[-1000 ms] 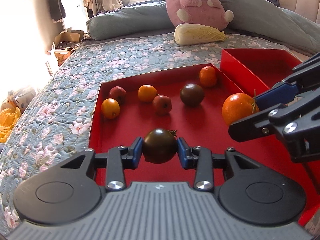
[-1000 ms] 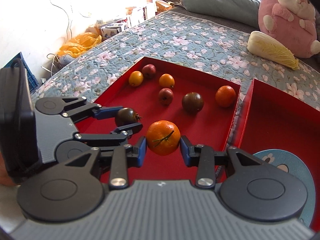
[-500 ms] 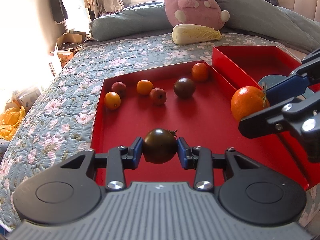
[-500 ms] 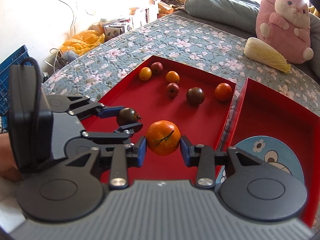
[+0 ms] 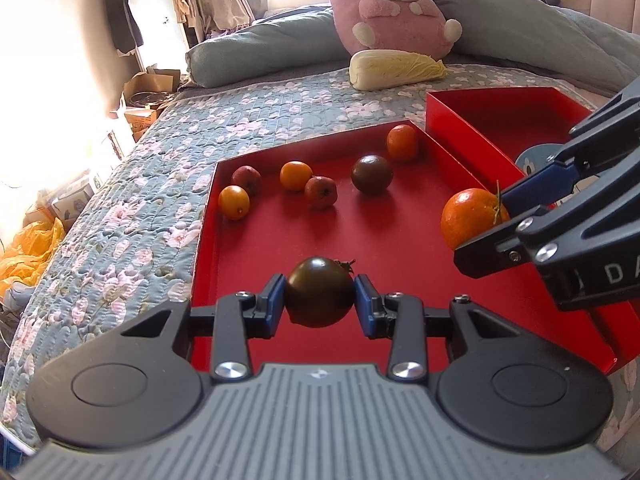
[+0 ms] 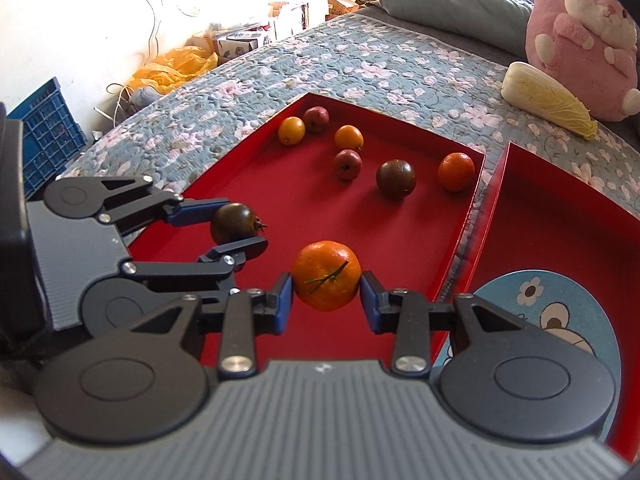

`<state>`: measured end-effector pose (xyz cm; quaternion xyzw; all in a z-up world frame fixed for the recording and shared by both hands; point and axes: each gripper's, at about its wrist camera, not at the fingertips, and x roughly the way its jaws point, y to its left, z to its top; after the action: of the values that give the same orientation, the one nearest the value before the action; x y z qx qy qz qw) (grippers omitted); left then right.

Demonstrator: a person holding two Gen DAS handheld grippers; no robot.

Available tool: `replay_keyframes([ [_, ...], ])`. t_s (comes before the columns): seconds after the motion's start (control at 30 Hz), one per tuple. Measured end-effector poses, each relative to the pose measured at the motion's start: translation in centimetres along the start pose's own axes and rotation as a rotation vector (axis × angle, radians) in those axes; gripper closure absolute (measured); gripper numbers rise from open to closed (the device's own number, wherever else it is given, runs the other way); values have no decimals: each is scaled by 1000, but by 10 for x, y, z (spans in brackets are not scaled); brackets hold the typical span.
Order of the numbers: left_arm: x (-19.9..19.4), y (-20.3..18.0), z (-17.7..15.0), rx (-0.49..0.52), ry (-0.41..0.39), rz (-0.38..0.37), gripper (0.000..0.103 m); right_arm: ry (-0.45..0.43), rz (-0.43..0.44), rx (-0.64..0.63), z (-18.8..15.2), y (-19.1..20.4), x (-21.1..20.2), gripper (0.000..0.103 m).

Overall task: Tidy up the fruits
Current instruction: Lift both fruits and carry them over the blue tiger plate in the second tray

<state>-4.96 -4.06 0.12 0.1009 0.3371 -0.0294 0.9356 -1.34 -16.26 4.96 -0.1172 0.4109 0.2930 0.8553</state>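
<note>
My left gripper [image 5: 319, 299] is shut on a dark tomato [image 5: 320, 297], held above the near part of the left red tray [image 5: 208, 216]; it also shows in the right wrist view [image 6: 236, 222]. My right gripper [image 6: 326, 294] is shut on a large orange [image 6: 326, 274] with a stem, above the same tray's right side; the orange also shows in the left wrist view [image 5: 472, 216]. Several small fruits lie at the tray's far end: another dark tomato [image 6: 396, 179], an orange [image 6: 456, 171], small red and yellow-orange fruits.
A second red tray [image 6: 560, 208] lies to the right with a blue cartoon plate [image 6: 560, 312] in it. Both trays rest on a flowered quilt [image 5: 132, 208]. A cabbage [image 5: 394, 68] and pink plush rabbit [image 5: 392, 8] lie beyond.
Both grippers have drawn back and up a little with their fruits still held; the trays look farther away and the blue plate has come into view.
</note>
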Motion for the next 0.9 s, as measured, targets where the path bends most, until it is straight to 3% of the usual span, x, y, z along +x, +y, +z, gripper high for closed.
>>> replay_keyframes([
  [0.6, -5, -20, 12, -10, -4, 9, 60, -66, -7, 31, -7, -18, -32, 63],
  [0.9, -14, -37, 51, 15, -56, -8, 60, -127, -39, 73, -9, -33, -54, 63],
])
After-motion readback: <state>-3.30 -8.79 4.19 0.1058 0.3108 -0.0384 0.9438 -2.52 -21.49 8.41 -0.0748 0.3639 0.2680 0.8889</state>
